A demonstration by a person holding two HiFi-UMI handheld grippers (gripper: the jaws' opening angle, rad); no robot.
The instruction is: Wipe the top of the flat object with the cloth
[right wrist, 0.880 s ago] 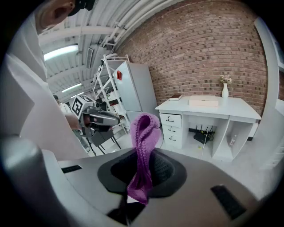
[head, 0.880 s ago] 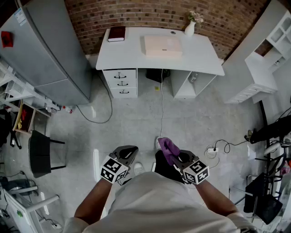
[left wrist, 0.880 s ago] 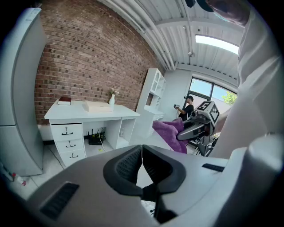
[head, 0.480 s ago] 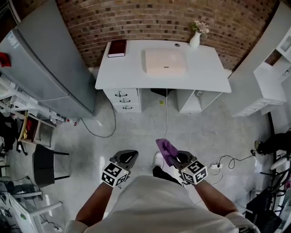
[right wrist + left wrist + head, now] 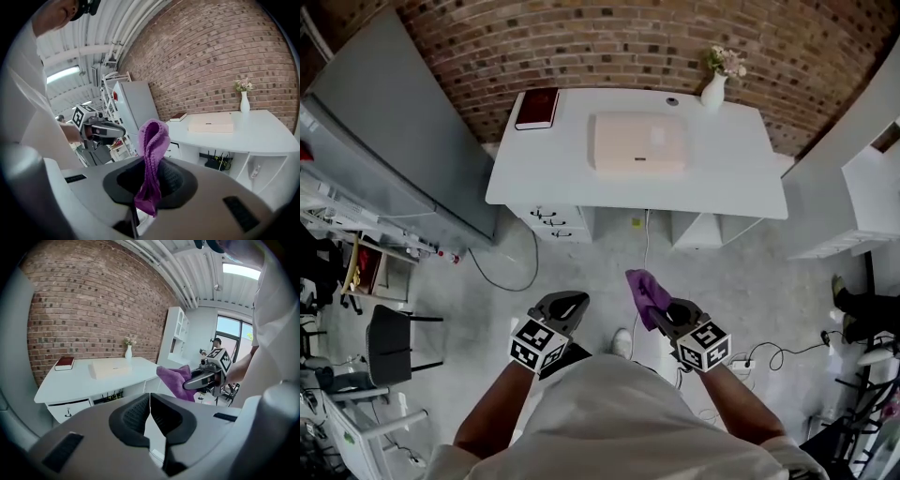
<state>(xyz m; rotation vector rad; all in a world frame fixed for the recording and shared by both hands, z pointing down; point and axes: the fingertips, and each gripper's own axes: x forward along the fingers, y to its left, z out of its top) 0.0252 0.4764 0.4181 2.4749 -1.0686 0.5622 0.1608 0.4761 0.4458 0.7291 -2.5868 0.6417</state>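
- The flat object [image 5: 637,142], a pale slab, lies at the middle of the white desk [image 5: 741,183] against the brick wall. It is well apart from you across open floor, and its top looks bare and unwiped.
- The cloth [image 5: 645,289] is purple and sits in your right gripper [image 5: 664,315], whose jaws are clamped on its middle. A loop stands up past the tips and a short tail hangs below.
- Your left gripper [image 5: 562,307] hangs beside the right one, its jaws closed together on nothing.
- The step in hand appears to be the approach, so walk up square to the desk's front edge before you reach out.
- Hold your grip on the cloth as you go. The bunch looks narrow, so tip the right gripper down on arrival and let the loop flatten onto the top rather than the jaw tips.
- Start at one end of the slab and draw long, overlapping strokes to the other.
- If the slab slides under the cloth, rest the left gripper on its near edge to steady it.
- The book [image 5: 536,108] and the vase [image 5: 713,91] stand near the desk's back corners, apart from the slab. Keep your strokes short of the vase, which would probably tip easily.
- Mind the cable [image 5: 643,246] trailing on the floor.
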